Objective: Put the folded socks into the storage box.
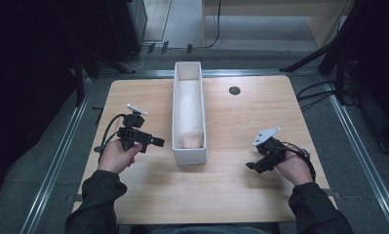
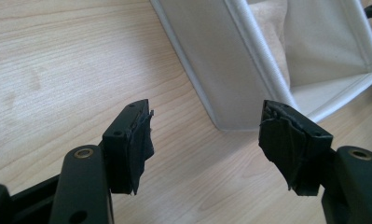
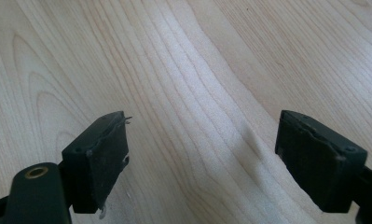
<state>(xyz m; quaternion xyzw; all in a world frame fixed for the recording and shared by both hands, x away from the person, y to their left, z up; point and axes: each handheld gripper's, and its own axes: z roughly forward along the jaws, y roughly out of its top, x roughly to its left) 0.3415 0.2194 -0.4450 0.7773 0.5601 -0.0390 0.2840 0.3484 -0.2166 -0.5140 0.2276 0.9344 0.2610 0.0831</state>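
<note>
Long white fabric-lined bin at frame centre on pale wooden table, cream cloth inside. Left gripper left of bin, jaws spread, empty. Right gripper lower right, jaws spread, empty. Probably pre-grasp; next likely reaching into bin.

Pale wood table with fine streaky grain and a soft satin sheen under the light, smooth all over. Long white bin of matt woven cloth, stitched ribbed edging along the rim, cream fabric inside, dull and softly creased. Left gripper in matt black plastic, brass-looking rivets at the joints, pads wrapped in wrinkled, frayed black tape. Right gripper the same matt black, pad edges ragged. Dark, slightly shiny jacket sleeves. Grey, rough-looking carpet floor.
</note>
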